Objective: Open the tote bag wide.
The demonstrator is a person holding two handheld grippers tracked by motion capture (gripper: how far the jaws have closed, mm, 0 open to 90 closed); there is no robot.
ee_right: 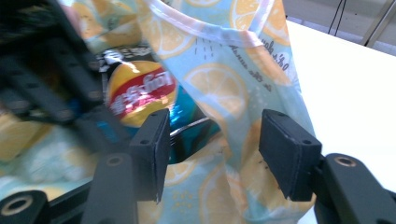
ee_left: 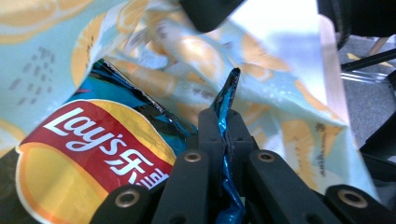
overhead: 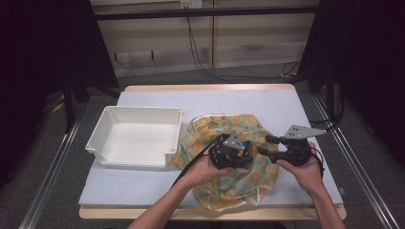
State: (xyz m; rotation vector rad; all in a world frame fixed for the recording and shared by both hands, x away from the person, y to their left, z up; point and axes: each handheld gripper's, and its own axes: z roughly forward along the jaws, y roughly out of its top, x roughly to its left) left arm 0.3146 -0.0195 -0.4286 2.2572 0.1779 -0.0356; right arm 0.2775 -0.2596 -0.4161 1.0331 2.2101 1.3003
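At table centre-right: a lemon-print cloth bag (overhead: pixel 224 157) is spread, its mouth toward 12 o'clock.
Left gripper (ee_left: pixel 223 122): jaws are clamped on the blue edge of a Lay's chip bag (ee_left: pixel 93 154), held inside the cloth bag.
Right gripper (ee_right: pixel 212 149): jaws are parted around the cloth bag's rim.
Hands: both forearms are angled inward from 6 o'clock.
White bin (overhead: pixel 136 136): stands at 9 o'clock of the bag.

Even overhead light brightens the table (overhead: pixel 143 191), while the surroundings stay dark. Beyond the fingers (ee_right: pixel 152 144) of the right gripper (ee_right: pixel 217 154), the left gripper (ee_right: pixel 51 88) blurs and the tabletop glares white.
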